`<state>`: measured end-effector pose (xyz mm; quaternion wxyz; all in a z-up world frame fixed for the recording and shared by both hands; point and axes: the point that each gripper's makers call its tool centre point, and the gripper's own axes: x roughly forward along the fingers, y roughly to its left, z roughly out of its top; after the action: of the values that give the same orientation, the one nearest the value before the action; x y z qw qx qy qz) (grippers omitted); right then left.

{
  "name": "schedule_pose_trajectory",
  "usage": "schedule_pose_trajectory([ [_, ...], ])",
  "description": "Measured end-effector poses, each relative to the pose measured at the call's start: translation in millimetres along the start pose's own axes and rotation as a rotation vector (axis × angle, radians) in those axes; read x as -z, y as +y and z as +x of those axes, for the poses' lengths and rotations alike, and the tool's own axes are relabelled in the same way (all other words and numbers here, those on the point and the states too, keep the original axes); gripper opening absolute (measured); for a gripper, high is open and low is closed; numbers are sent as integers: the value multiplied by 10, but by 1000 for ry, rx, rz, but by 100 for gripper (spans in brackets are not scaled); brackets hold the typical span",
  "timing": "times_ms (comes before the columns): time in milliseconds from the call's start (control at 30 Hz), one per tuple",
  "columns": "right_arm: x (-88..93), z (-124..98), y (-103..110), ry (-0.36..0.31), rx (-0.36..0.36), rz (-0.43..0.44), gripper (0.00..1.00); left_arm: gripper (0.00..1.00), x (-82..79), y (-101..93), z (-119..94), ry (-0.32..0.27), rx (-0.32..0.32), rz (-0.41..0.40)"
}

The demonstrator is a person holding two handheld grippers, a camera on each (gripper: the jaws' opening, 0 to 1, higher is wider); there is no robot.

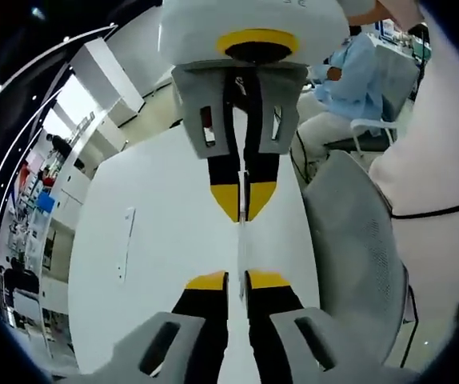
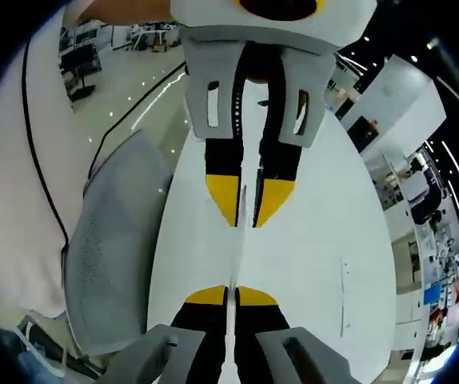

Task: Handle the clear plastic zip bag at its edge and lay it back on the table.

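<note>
Left gripper view: both grippers' jaws clamp the thin clear zip bag (image 1: 243, 240) edge-on over the smooth white table (image 1: 157, 240).

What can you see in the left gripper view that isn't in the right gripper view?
Left gripper view: a person in light blue sits far off, past the table's end, and bright windows glow at the side.

Right gripper view: a long white line runs across the pale floor.

Both: the left gripper and right gripper face each other, each shut on an edge of the clear bag, which is seen edge-on as a thin strip above the white table. A grey mesh chair stands beside the table.
</note>
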<state>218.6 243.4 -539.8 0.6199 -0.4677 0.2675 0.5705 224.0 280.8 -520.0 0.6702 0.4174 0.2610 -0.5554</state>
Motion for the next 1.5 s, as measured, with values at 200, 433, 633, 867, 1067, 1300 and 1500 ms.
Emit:
schedule_pose_trajectory([
  [200, -4, 15, 13, 5, -8, -5, 0, 0, 21, -87, 16, 6, 39, 14],
  [433, -29, 22, 16, -5, -16, 5, 0, 0, 68, -128, 26, 13, 64, -85],
  [633, -73, 11, -7, -28, -14, 36, 0, 0, 103, -84, 11, 13, 39, -103],
  [867, -94, 3, -23, -44, -12, 41, 0, 0, 124, -36, 0, -3, 16, -112],
  [1067, -121, -14, -41, -62, -7, 45, 0, 0, 110, -15, -14, -16, -1, -105],
  [1300, -170, -5, -32, -81, -13, 52, 2, 0, 72, 23, -23, -32, -16, -98],
  [1500, -186, 3, -29, -86, -16, 50, 0, 0, 64, 34, -48, -40, -25, -100],
])
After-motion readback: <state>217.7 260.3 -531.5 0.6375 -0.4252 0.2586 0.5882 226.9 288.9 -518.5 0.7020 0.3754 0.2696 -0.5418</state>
